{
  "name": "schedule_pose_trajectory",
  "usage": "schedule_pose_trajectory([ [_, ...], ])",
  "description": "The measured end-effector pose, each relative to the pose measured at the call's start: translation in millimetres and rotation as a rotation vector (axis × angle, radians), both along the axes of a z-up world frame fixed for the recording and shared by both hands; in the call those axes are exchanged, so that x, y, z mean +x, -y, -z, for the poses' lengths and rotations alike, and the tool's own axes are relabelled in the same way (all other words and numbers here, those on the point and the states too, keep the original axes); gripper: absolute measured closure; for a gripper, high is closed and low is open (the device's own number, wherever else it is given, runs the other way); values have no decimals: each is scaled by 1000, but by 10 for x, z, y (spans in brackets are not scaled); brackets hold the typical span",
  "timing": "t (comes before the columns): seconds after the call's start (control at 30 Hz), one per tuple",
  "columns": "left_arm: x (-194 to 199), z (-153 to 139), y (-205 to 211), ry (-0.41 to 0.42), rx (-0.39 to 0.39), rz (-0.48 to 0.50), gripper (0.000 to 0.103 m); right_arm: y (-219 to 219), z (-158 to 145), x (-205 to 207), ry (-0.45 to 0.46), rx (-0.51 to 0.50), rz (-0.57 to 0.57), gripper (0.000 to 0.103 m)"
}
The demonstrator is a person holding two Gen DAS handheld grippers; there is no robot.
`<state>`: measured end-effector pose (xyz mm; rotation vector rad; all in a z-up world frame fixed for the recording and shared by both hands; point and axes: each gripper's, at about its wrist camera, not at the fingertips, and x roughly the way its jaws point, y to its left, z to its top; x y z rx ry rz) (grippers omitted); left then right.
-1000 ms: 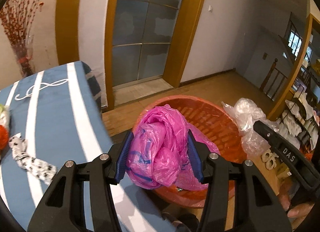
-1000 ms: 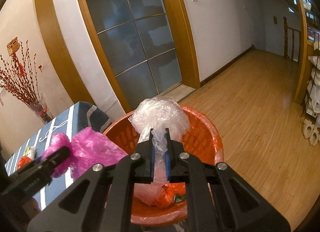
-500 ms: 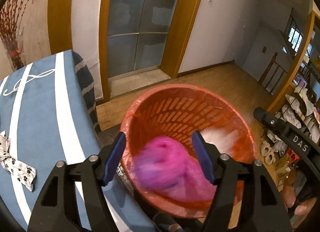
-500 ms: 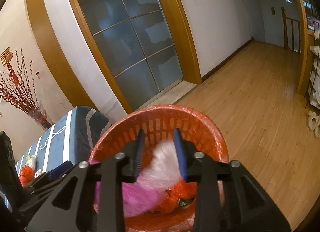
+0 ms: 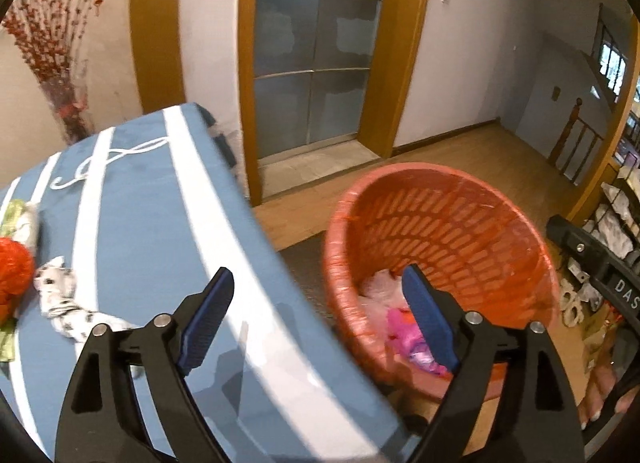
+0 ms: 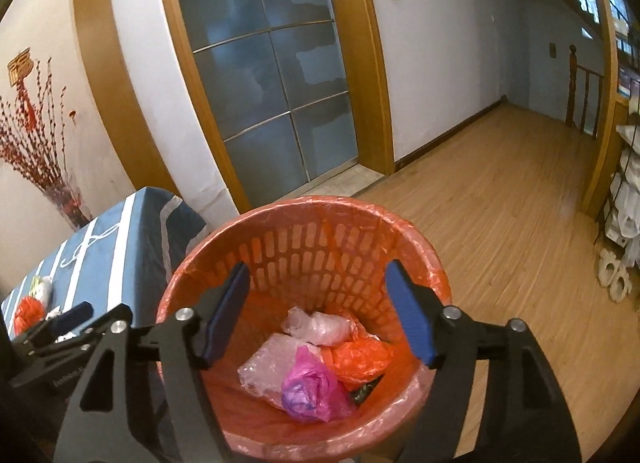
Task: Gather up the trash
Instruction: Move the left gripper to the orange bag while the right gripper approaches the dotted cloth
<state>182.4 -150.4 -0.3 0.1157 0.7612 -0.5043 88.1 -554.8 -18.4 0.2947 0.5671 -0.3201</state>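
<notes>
Below the right tool (image 6: 318,311), pink bag (image 6: 312,389) lies in basket (image 6: 304,207).

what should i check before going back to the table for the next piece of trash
1. Left hand-held gripper empty, jaws apart after just opening: ok.
2. Right hand-held gripper empty, jaws apart after just opening: ok.
3. Pink bag inside the orange basket, not caught on the rim: ok.
4. Clear plastic bag down in the basket beside it: ok.
5. Table cleared of trash: not ok; an orange bag and a spotted scrap lie near its left edge.
6. Room left in the basket for more: ok, the trash covers only the bottom.
</notes>
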Motion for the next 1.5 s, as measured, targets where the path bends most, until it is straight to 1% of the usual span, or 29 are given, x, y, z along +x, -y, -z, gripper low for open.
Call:
schedule_pose_trajectory([
  [0.13, 26, -35, -264, 18, 14, -51, 13, -148, -27, 20, -3, -8, -32, 23],
  [0.2, 36, -59, -438, 31, 23, -86, 10, -251, -43, 28, -5, -17, -52, 17],
  [0.27, 40, -90, -627, 41, 31, -124, 10, -380, -56, 39, -9, -34, -76, 14],
  [0.33, 45, -112, -791, 49, 38, -155, 9, -520, -66, 60, -16, -52, -100, 13],
  [0.7, 165, -223, -1965, 108, 89, -397, 9, -1280, -112, 187, -43, -103, -251, 13],
  [0.77, 222, -238, -2184, 116, 93, -442, 9, -1396, -116, 215, -47, -101, -280, 13],
  [0.87, 357, -226, -2409, 120, 115, -482, 9, -1539, -104, 261, -55, -79, -315, 13],
  [1.0, 515, -160, -2532, 104, 131, -478, 9, -1791, -90, 376, -69, -53, -373, 13],
  [1.13, 582, -75, -2517, 85, 137, -427, 9, -2072, -56, 502, -89, -49, -431, 13],
  [1.2, 609, -23, -2511, 71, 143, -406, 15, -2179, -39, 547, -97, -56, -452, 13],
  [1.37, 676, 52, -2627, 29, 113, -395, 21, -2480, -15, 698, -110, -74, -509, 13],
  [1.4, 690, 65, -2653, 19, 106, -392, 26, -2530, -9, 725, -113, -75, -521, 13],
  [1.47, 711, 90, -2694, -6, 83, -382, 32, -2655, 11, 792, -122, -74, -549, 13],
  [1.5, 717, 90, -2710, -7, 74, -379, 37, -2705, 26, 821, -130, -72, -562, 13],
])
